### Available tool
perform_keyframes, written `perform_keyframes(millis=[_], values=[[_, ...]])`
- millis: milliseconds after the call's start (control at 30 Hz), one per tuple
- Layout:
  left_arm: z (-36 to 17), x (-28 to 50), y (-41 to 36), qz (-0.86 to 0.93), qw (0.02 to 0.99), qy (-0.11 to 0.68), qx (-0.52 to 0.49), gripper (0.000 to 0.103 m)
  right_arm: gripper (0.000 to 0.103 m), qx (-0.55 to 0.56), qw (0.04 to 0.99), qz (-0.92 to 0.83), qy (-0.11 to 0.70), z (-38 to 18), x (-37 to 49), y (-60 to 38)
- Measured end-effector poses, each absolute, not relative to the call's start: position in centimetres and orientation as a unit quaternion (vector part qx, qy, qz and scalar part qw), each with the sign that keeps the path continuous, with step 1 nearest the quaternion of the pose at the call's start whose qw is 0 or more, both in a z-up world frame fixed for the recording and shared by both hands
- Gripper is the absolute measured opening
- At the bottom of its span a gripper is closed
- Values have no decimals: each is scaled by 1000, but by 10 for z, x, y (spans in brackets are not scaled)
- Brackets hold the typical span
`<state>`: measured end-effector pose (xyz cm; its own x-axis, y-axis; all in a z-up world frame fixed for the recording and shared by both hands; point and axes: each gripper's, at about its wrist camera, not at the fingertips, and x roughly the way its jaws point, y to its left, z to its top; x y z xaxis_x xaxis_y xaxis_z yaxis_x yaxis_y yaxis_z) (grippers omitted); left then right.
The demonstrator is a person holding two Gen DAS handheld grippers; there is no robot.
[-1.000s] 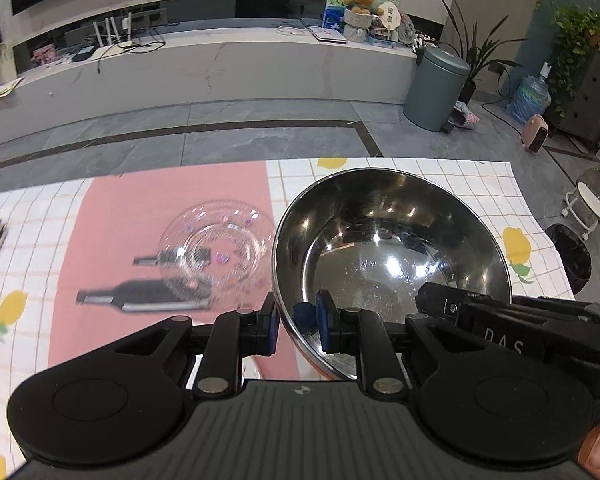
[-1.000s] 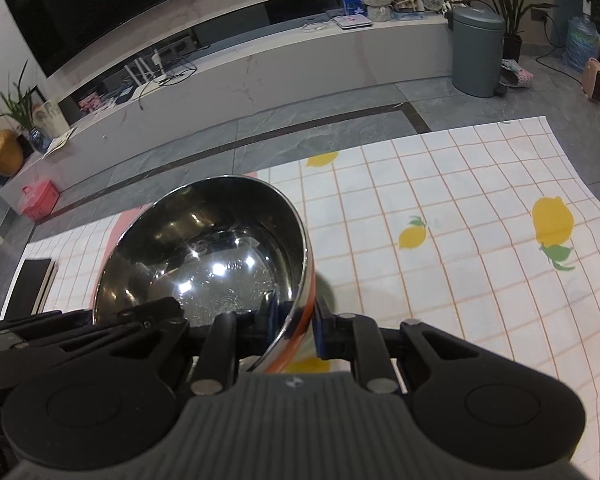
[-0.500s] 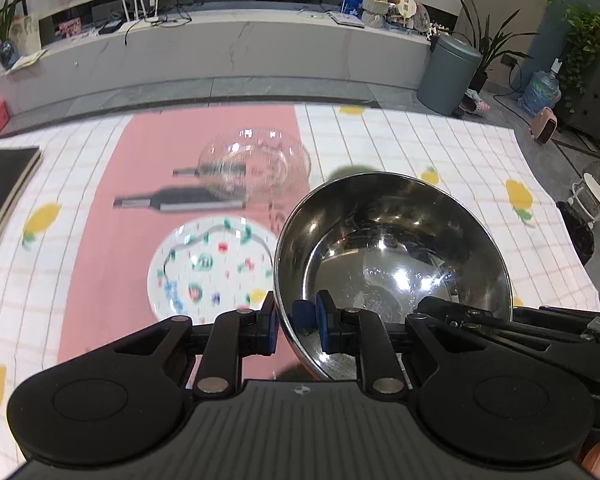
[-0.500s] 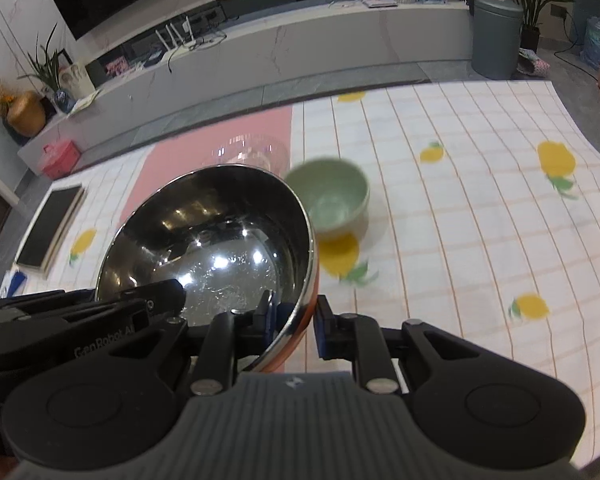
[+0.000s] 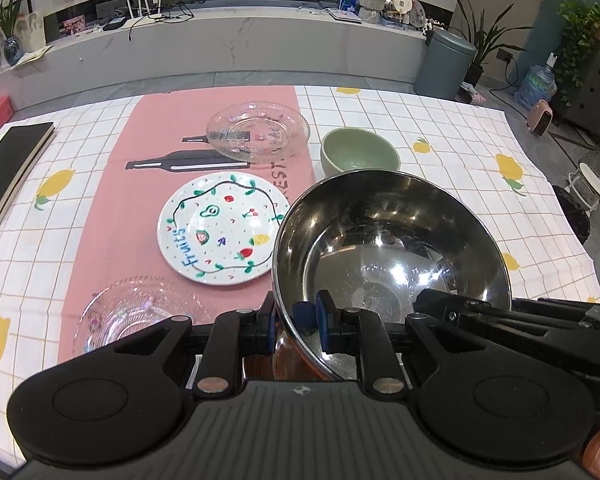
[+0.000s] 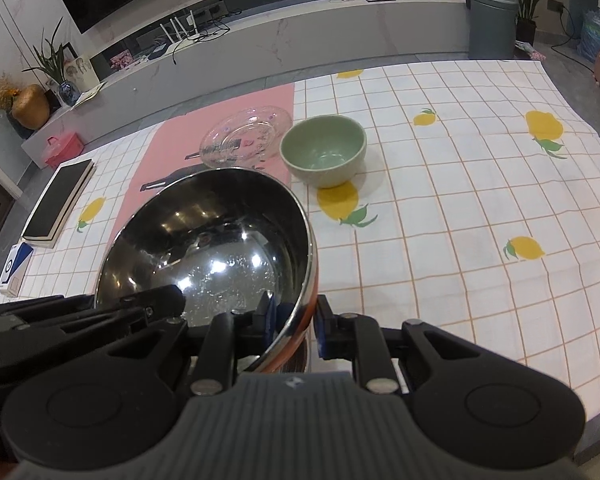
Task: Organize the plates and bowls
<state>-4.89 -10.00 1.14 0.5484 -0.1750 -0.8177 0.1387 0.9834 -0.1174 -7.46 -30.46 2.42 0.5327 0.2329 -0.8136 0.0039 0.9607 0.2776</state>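
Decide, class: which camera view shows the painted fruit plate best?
The left wrist view: the painted fruit plate lies in full sight left of the steel bowl. In the right wrist view the bowl hides it entirely.

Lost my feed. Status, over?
Left gripper and right gripper both clamp steel bowl rim. Green bowl sits just beyond. Nothing blocking.

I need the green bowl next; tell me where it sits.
The green bowl stands on the lemon-print cloth, past the far rim of the held steel bowl, just right of the clear glass plate at the pink runner's edge.
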Motion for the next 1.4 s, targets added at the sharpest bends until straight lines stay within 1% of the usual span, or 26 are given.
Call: perform_keyframes(millis=[767, 1400], values=[[6, -81, -91, -90, 882, 461, -30, 21, 18, 106, 873, 71, 471, 23, -102, -299], [-19, -73, -80, -89, 874, 476, -40, 22, 18, 92, 867, 80, 483, -4, -92, -287]])
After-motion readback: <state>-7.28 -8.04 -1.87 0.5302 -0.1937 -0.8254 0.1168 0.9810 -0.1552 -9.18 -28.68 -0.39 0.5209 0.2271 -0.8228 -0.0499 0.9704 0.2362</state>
